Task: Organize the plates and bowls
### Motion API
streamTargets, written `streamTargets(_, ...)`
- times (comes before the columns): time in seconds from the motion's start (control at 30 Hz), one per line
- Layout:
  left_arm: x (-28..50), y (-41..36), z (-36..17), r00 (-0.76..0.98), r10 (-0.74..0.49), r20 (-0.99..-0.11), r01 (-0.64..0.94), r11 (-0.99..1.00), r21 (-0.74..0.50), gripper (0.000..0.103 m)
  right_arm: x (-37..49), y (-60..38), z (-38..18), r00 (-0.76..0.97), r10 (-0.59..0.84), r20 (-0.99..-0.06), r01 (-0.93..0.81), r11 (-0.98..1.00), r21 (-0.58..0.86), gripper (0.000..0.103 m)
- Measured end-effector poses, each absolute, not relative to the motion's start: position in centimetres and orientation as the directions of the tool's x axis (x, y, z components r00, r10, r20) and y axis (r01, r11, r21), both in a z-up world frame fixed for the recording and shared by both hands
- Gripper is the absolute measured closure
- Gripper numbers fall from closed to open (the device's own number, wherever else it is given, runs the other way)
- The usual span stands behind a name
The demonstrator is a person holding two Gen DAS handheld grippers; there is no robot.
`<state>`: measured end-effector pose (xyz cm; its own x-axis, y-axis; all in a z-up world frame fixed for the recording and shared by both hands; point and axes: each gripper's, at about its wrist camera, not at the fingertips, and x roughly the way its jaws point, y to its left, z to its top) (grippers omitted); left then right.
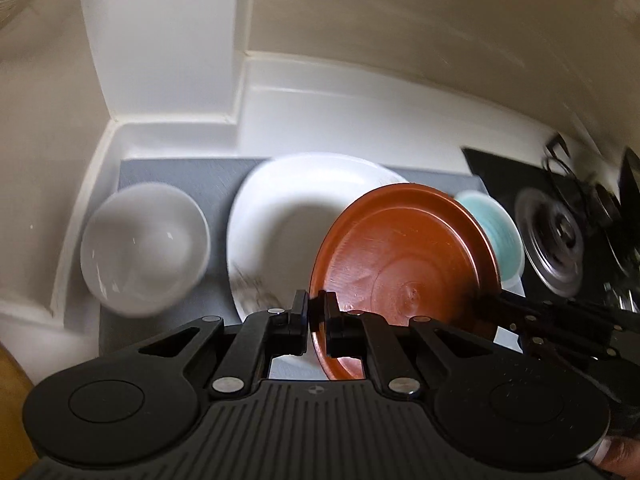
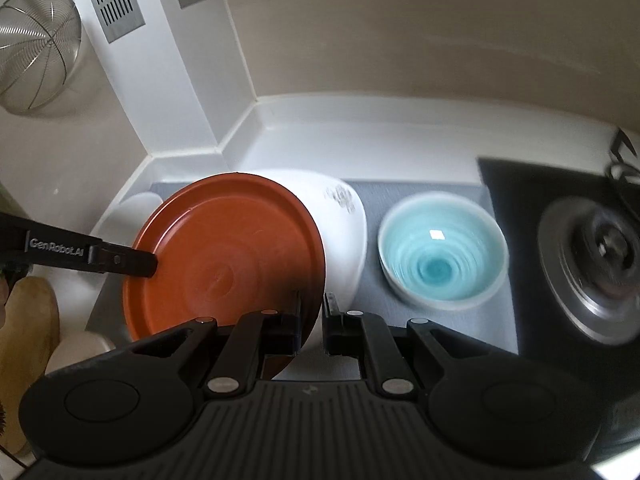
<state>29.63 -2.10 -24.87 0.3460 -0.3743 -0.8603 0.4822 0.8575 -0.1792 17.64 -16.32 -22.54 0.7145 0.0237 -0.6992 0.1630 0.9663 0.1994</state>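
Observation:
A brown plate [image 1: 404, 268] is held above a large white plate [image 1: 288, 208] on a grey mat [image 1: 168, 168]. My left gripper [image 1: 316, 304] is shut on the brown plate's left rim. My right gripper [image 2: 312, 304] is shut on the same brown plate [image 2: 224, 256] at its right rim; the left gripper's fingers [image 2: 120, 260] show on its far rim. A white bowl [image 1: 144, 248] sits left of the white plate [image 2: 344, 216]. A turquoise bowl [image 2: 440, 248] sits to the right, also seen in the left wrist view [image 1: 500, 232].
A black stove with a burner [image 2: 592, 264] lies right of the mat. A white wall column [image 2: 160, 80] and raised counter edge run behind. A wire strainer [image 2: 36, 48] hangs at upper left. A wooden board [image 2: 28, 344] stands at the left.

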Motion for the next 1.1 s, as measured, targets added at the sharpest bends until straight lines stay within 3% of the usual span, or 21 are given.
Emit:
streamTargets(0.2,33.9,-2.6,-26.0,0.368,-0.368,-0.854,0.427,0.883,-0.196,0.095,22.0,-16.4,-23.1,0.709,0.008,-0.705,0.162,0.971,0.174,0.093)
streamTargets(0.47,34.7,-5.7,-29.7,0.443,-0.276,-0.853,0.471,0.881,-0.041,0.095,26.0,-15.9,-27.4,0.617,-0.041,-0.786,0.190,0.977,0.098,0.091)
streamTargets(0.7,35.6,-5.6,-32.4,0.420,-0.248,-0.873,0.459,0.888,-0.032,0.095,25.9,-15.3,-28.7,0.614,-0.051,-0.788,0.211,0.972,0.101,0.091)
streamTargets(0.77,35.6,-5.3,-32.4,0.412,-0.272,-0.870,0.462,0.885,-0.057,0.095,25.7,-15.2,-28.8,0.623,-0.068,-0.779,0.233,0.967,0.101,0.084)
streamTargets(0.8,35.6,-4.9,-32.1,0.406,-0.285,-0.868,0.457,0.886,-0.077,0.094,25.7,-15.3,-28.8,0.628,-0.052,-0.776,0.229,0.966,0.121,0.069)
streamTargets(0.83,35.5,-4.3,-31.7,0.404,-0.310,-0.861,0.449,0.887,-0.108,0.091,25.6,-15.3,-28.7,0.634,-0.026,-0.773,0.218,0.965,0.147,0.060)
streamTargets(0.87,35.3,-3.5,-31.1,0.396,-0.337,-0.854,0.446,0.884,-0.142,0.080,25.4,-15.2,-28.5,0.638,-0.010,-0.770,0.210,0.965,0.161,0.044)
streamTargets(0.9,34.9,-2.4,-30.3,0.393,-0.366,-0.843,0.445,0.878,-0.174,0.059,25.2,-15.1,-28.2,0.643,-0.015,-0.766,0.210,0.965,0.158,0.039)
streamTargets(0.97,33.6,0.4,-28.7,0.431,-0.417,-0.800,0.438,0.872,-0.218,0.031,24.7,-15.0,-27.4,0.658,-0.042,-0.752,0.231,0.962,0.148,0.039)
streamTargets(1.0,32.9,2.0,-27.9,0.464,-0.426,-0.777,0.431,0.874,-0.222,0.025,24.4,-15.0,-26.7,0.675,-0.054,-0.736,0.239,0.960,0.148,0.039)
streamTargets(1.1,31.6,6.9,-26.7,0.552,-0.400,-0.731,0.377,0.902,-0.209,0.025,24.1,-13.7,-24.8,0.727,-0.022,-0.687,0.186,0.968,0.167,0.039)
